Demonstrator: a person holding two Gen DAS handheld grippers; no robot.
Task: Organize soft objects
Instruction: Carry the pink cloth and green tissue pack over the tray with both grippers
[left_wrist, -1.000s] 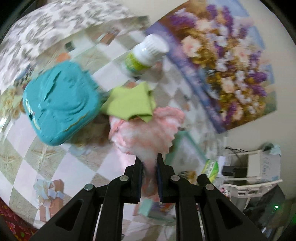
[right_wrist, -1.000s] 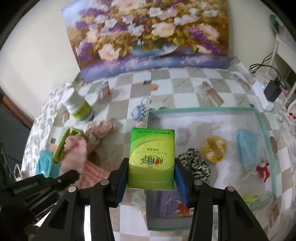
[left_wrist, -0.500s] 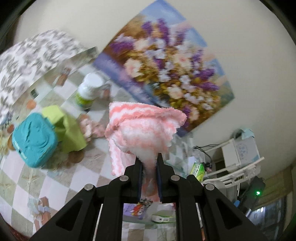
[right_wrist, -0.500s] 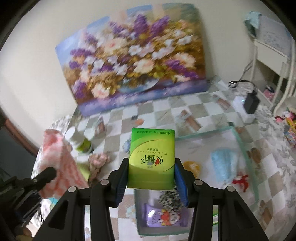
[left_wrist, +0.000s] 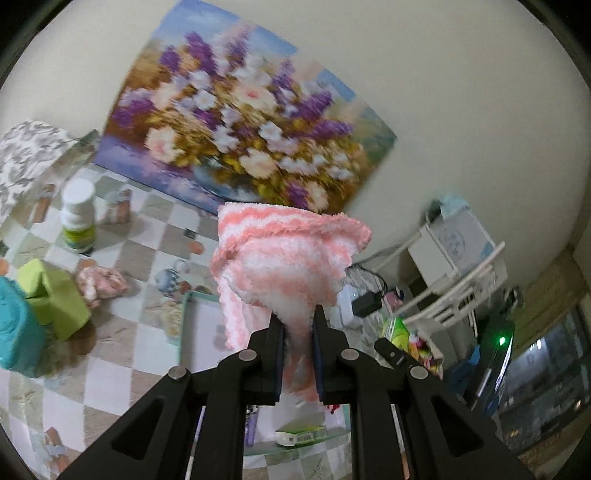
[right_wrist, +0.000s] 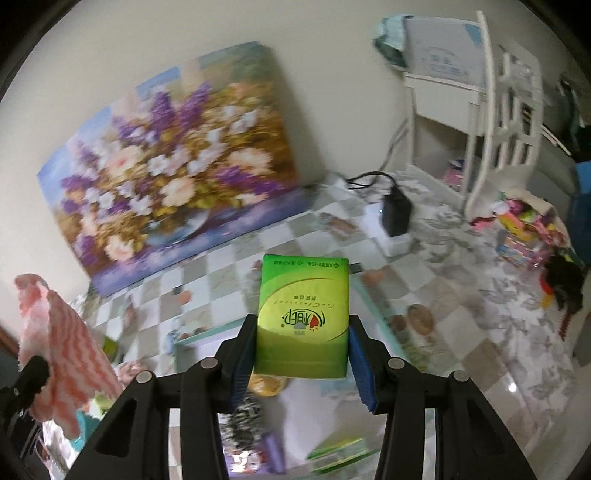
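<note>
i hold the left gripper (left_wrist: 297, 325) pinched on the pink towel (left_wrist: 288, 258), above the tray's (left_wrist: 183, 325) left edge. right gripper (right_wrist: 302, 347) clamps the green tissue pack (right_wrist: 303, 314) over the tray.

Pink-and-white striped towel (left_wrist: 284, 266), green tissue pack (right_wrist: 303, 317), checkered tablecloth (left_wrist: 122, 354)

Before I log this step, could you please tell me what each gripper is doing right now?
Left gripper: closed on the pink-and-white striped towel.
Right gripper: closed on the green tissue pack.
</note>
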